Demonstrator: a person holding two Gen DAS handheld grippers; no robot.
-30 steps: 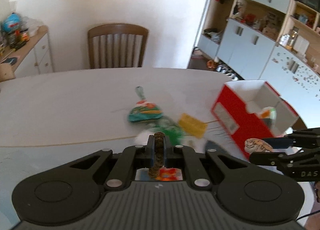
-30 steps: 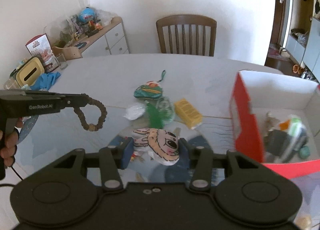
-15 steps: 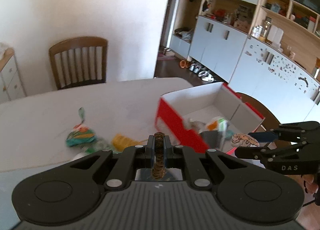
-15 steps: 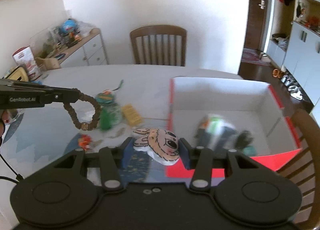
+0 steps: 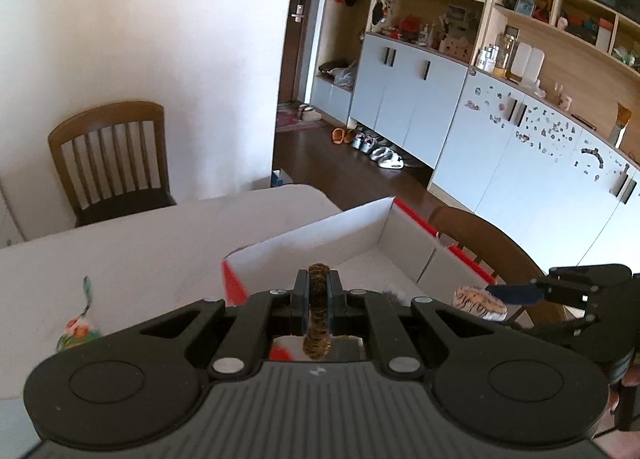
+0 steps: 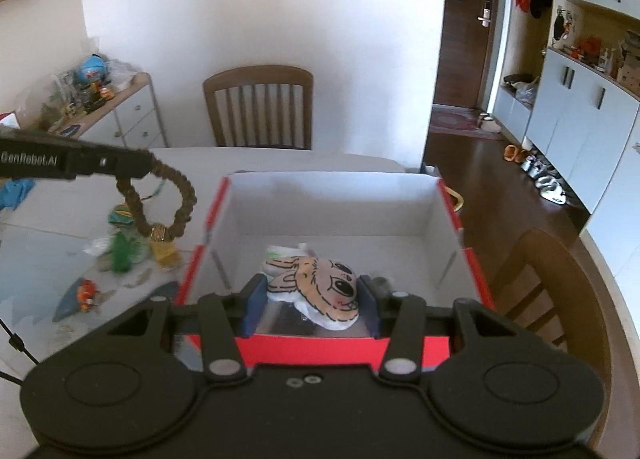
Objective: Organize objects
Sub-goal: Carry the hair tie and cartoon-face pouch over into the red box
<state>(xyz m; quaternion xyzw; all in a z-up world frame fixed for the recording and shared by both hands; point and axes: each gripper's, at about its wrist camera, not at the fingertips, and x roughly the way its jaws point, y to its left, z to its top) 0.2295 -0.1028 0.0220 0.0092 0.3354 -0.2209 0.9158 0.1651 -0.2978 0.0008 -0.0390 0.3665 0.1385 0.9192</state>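
The box (image 6: 452, 211) is red outside and white inside, the beads (image 6: 184, 199) brown, the rabbit toy (image 6: 320, 283) tan with black outlines.

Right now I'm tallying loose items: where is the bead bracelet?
The bead bracelet hangs from the left hand-held gripper, above the table, left of the red box.

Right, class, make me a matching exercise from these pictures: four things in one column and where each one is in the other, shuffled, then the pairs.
Things:
1. bead bracelet
2. rabbit toy
3. red box
4. green pouch

Places:
A. lying on the table, left of the box
B. clamped in the right gripper
C. standing open on the table
D. hanging from the left gripper

Pairs: 1-D, 2-B, 3-C, 4-A
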